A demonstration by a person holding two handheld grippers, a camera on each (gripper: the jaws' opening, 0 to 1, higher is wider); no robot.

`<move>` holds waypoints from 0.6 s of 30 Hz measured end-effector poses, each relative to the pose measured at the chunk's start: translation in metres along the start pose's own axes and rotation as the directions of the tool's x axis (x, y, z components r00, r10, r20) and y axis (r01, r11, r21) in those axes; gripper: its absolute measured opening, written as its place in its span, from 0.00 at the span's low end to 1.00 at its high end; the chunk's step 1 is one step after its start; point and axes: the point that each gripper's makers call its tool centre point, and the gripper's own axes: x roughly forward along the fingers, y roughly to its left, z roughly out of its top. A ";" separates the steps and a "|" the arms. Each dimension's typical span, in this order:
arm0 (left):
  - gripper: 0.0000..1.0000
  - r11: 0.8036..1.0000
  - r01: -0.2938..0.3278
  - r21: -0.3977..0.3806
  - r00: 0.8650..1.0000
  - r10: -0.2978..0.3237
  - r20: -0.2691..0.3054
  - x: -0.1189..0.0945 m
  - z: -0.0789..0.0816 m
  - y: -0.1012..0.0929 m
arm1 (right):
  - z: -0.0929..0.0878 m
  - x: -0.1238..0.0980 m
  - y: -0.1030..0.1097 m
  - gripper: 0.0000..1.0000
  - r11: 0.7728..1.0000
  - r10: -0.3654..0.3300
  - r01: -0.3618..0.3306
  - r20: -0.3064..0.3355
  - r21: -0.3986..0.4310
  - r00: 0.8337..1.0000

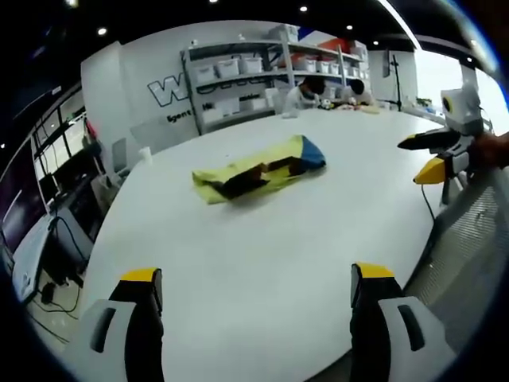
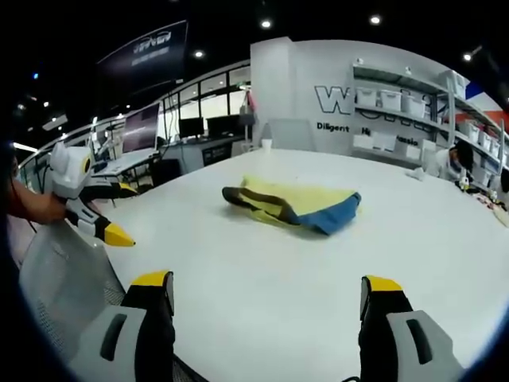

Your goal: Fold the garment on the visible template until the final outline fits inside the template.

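With both claws, left (image 1: 254, 290) and right (image 2: 266, 294), spread and empty, each should reach the rumpled garment (image 1: 258, 169) on the counter (image 1: 262, 247) and pinch a separate edge to spread it flat.

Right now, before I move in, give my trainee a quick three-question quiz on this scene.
1. True or false: the garment lies spread flat.
2. What do the left gripper and right gripper hold?
   A. garment B. nothing C. a box
3. What colours show on the garment?

Key: 1 false, it lies bunched on the white table. 2 B, both open, short of it. 3 Yellow, blue, with dark parts.
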 end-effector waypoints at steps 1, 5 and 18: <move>0.99 1.000 0.000 0.002 1.000 0.000 -0.001 0.000 0.000 0.000 | 0.000 0.000 0.000 0.96 1.000 0.002 -0.002 -0.001 0.001 1.000; 0.99 1.000 -0.002 0.005 1.000 0.002 -0.010 0.001 -0.002 0.001 | -0.001 0.001 0.002 0.96 1.000 0.012 -0.012 -0.006 0.002 1.000; 0.99 1.000 0.008 0.006 1.000 -0.008 -0.018 0.001 -0.003 -0.001 | -0.010 0.003 0.007 0.96 1.000 0.028 -0.028 -0.051 -0.009 0.998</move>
